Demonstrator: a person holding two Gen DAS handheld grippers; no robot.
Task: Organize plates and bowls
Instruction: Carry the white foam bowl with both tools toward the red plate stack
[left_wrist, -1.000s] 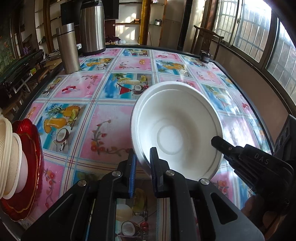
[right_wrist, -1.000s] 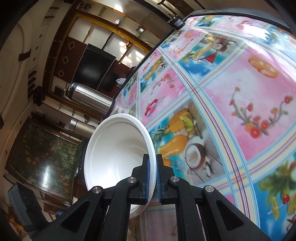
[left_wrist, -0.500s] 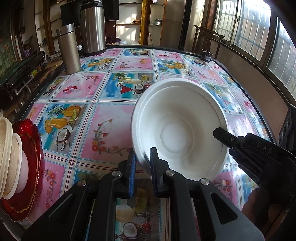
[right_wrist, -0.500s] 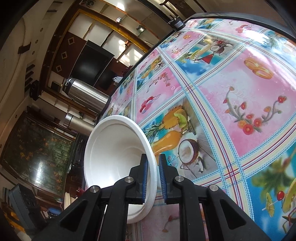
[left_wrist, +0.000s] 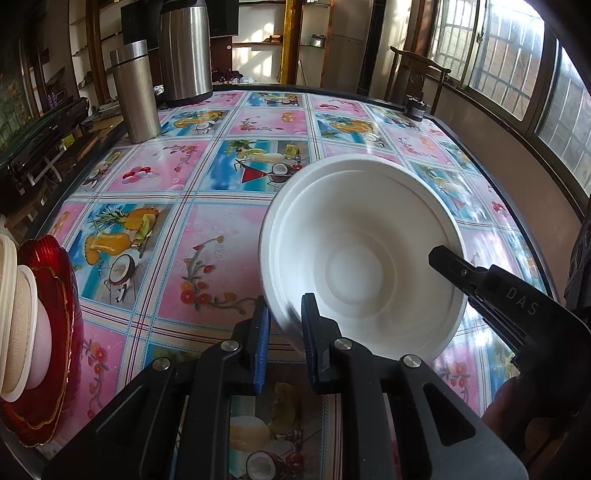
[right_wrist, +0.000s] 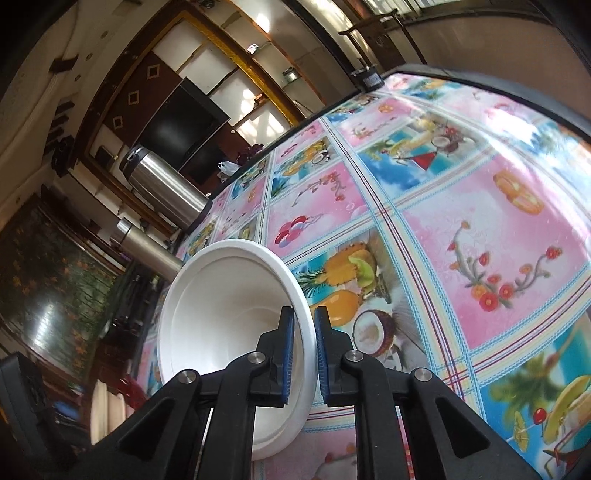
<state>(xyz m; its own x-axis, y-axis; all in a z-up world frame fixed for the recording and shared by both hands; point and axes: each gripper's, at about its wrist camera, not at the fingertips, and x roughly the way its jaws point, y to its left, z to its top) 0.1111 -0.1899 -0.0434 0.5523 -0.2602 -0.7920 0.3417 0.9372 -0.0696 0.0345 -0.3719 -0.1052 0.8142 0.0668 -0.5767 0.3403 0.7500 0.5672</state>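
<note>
White bowl (left_wrist: 364, 258) tilted above tablecloth (left_wrist: 207, 254), nothing in it. My left gripper (left_wrist: 283, 325) and right gripper (right_wrist: 304, 345) straddle rim, jaws slightly parted. Left of bowl: red plate (left_wrist: 55, 332) holding cream bowls (left_wrist: 18, 317).

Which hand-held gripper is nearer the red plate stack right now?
Left. The left hand-held gripper straddles the white bowl rim on the side facing the red plate stack. The right hand-held gripper straddles the bowl's opposite rim, farther away.
</note>
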